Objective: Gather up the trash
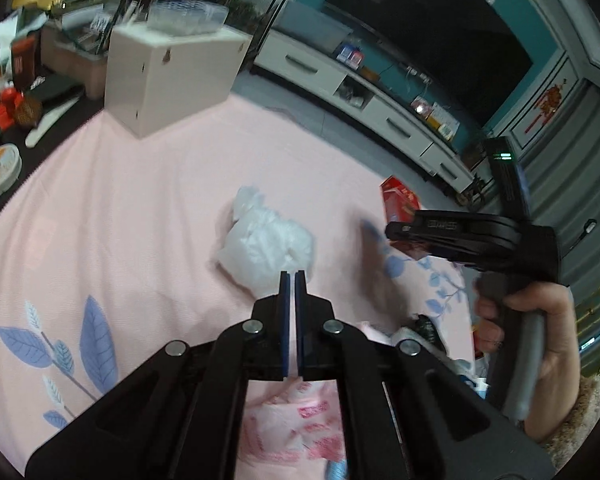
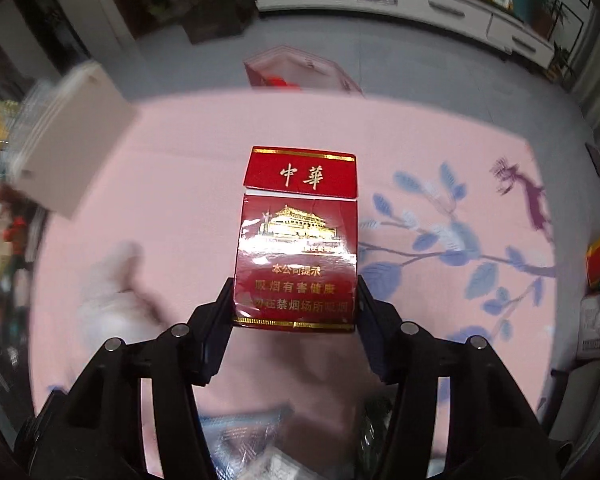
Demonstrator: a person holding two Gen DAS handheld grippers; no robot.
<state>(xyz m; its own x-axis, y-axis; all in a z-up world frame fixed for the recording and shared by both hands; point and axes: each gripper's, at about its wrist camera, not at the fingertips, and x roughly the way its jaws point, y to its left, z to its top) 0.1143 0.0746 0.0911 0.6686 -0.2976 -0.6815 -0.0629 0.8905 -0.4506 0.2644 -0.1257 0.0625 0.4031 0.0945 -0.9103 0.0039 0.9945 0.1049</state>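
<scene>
A crumpled white plastic bag (image 1: 266, 240) lies on the pink cloth (image 1: 120, 200). My left gripper (image 1: 293, 277) is shut, its blue pads pinching the bag's near edge. In the right wrist view a red cigarette pack (image 2: 296, 248) with gold print and a half-open lid sits upright between the fingers, and my right gripper (image 2: 296, 300) is shut on its lower sides. The left wrist view also shows the right gripper (image 1: 396, 232) from the side, held by a hand (image 1: 540, 340), with the red pack (image 1: 400, 196) at its tips. The bag is a pale blur (image 2: 112, 292) at the left of the right wrist view.
A white box (image 1: 172, 80) with a clear plastic tub on top stands at the cloth's far corner. A round tin (image 1: 0, 168) and clutter sit at the left. A pink printed wrapper (image 1: 292, 428) lies under the left gripper. A white cabinet (image 1: 380, 100) lines the far wall.
</scene>
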